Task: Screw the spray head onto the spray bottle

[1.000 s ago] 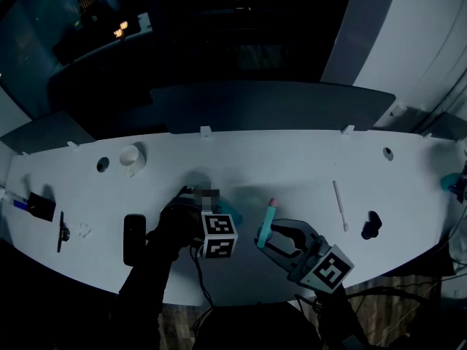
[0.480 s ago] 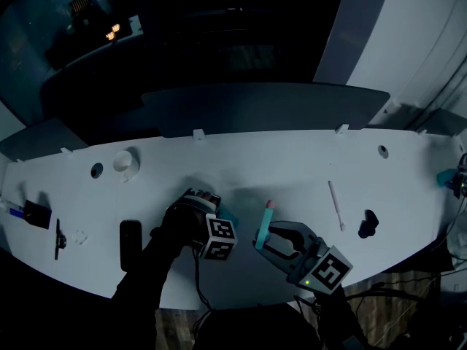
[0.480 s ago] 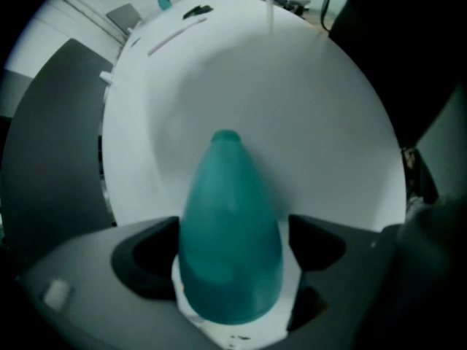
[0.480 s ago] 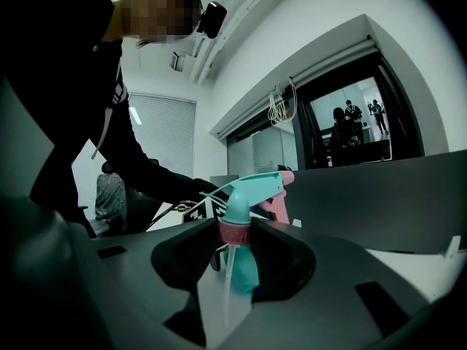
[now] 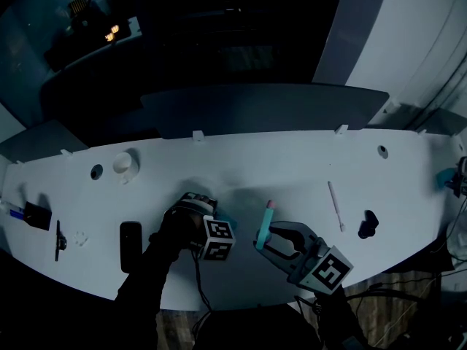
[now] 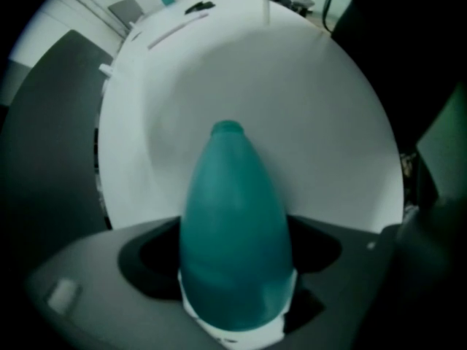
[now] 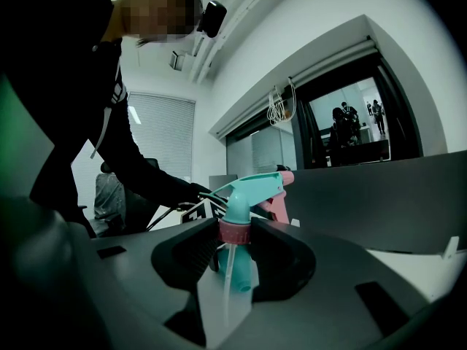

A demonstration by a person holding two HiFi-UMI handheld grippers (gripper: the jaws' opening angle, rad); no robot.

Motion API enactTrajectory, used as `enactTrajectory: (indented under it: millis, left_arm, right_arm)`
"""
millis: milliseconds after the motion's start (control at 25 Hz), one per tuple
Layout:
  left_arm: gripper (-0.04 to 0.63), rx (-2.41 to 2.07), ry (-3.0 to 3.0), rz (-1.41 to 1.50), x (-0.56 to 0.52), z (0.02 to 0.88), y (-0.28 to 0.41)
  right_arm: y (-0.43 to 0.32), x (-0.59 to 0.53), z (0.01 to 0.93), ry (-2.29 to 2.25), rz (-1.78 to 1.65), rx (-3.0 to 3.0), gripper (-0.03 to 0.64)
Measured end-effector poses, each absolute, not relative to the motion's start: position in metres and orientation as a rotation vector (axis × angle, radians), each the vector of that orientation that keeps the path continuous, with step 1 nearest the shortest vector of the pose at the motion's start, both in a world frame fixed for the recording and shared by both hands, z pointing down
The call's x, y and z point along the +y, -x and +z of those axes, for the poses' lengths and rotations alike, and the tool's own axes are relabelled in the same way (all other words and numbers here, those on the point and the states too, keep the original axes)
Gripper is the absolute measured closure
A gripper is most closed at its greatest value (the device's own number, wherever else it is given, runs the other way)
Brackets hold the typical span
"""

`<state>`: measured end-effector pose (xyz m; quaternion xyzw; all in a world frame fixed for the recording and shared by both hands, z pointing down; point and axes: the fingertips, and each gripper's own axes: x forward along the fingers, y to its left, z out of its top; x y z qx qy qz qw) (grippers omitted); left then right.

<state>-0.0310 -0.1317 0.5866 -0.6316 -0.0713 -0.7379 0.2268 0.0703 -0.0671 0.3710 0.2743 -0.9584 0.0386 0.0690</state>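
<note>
- The white counter [image 5: 292, 166] is seen from above in dim light, with both claws over its near edge.
- The left claw [image 6: 237, 232] is pointed steeply down at the counter, and the teal bottle [image 6: 233, 239] is found between its jaws.
- The jaws of the left claw have just been closing, and they are now pressed against the wide lower part of the bottle on both sides.
- The bottle is laid on the counter with its open neck turned away from the claw; no head is fitted on the neck.
- The right claw [image 7: 235, 232] is held nearly level, and it is closed on the spray head [image 7: 244, 192].
- The spray head is gripped by its pink collar [image 7: 235, 230], with the teal body and the pink tip above the jaws.
- The thin clear tube [image 7: 228, 283] of the head is let down between the jaws.
- In the head view the spray head is seen just to the right of the bottle, apart from it.
- A white round object [image 5: 125, 162] is placed far to the left on the counter, and a flat black object [image 5: 130, 245] is laid near the left hand.
- A thin white stick [image 5: 335, 204] and a small black object [image 5: 367, 224] are seen to the right, well apart from both claws.
</note>
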Motion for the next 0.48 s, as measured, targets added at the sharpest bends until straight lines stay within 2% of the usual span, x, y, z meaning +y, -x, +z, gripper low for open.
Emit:
enactTrajectory:
  millis: [160,480]
  left_arm:
    - [0.173,0.132,2.122,-1.776,-0.142,0.557,0.013]
    - [0.173,0.986,2.865,-0.685,-0.164,0.462,-0.026]
  right_arm:
    - [-0.075,-0.069,0.370,-0.853,0.136,-2.885,0.469]
    - [-0.068,-0.069,0.369,-0.842,0.140,-2.890,0.469]
